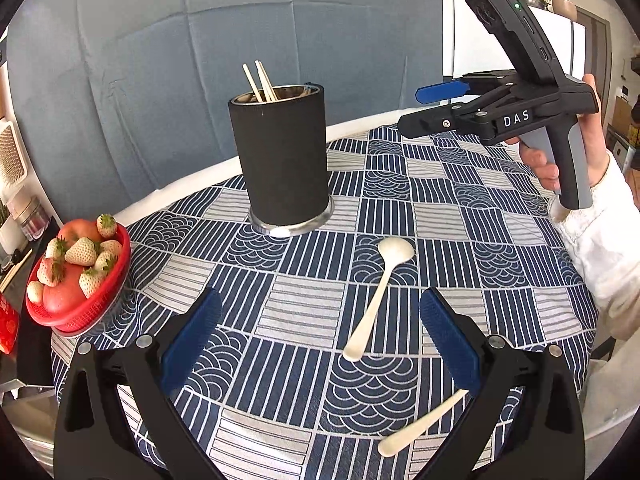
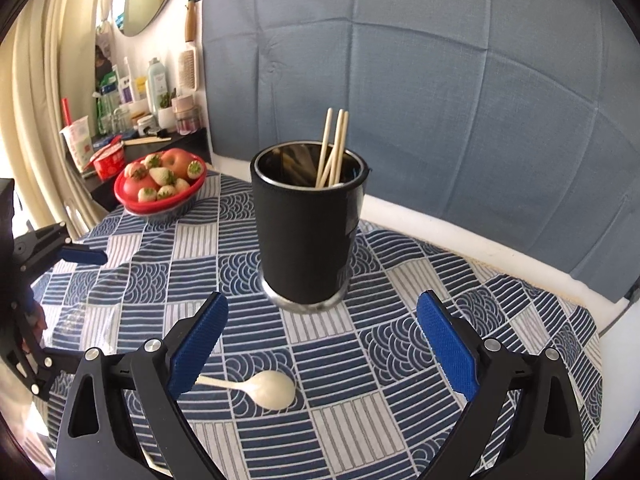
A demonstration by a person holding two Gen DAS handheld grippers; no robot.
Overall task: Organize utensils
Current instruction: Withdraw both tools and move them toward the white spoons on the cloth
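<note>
A black utensil holder [image 1: 282, 156] [image 2: 306, 232] stands upright on the patterned tablecloth with several wooden chopsticks [image 1: 259, 82] [image 2: 334, 148] sticking out. One white spoon [image 1: 378, 296] [image 2: 260, 388] lies on the cloth in front of it. A second white spoon [image 1: 420, 426] lies nearer, partly under my left gripper's right finger. My left gripper [image 1: 320, 340] hovers open above the first spoon's handle. My right gripper [image 2: 322, 350] [image 1: 416, 110] is open too, held above the table right of the holder, with nothing between its fingers.
A red basket [image 1: 96, 304] [image 2: 132, 200] of strawberries and apples sits at the table's left edge. A person's hand [image 1: 592, 152] and white sleeve [image 1: 600, 264] hold the right gripper. Bottles and jars [image 2: 152, 92] crowd a shelf beyond the basket. A blue padded wall [image 2: 440, 80] backs the table.
</note>
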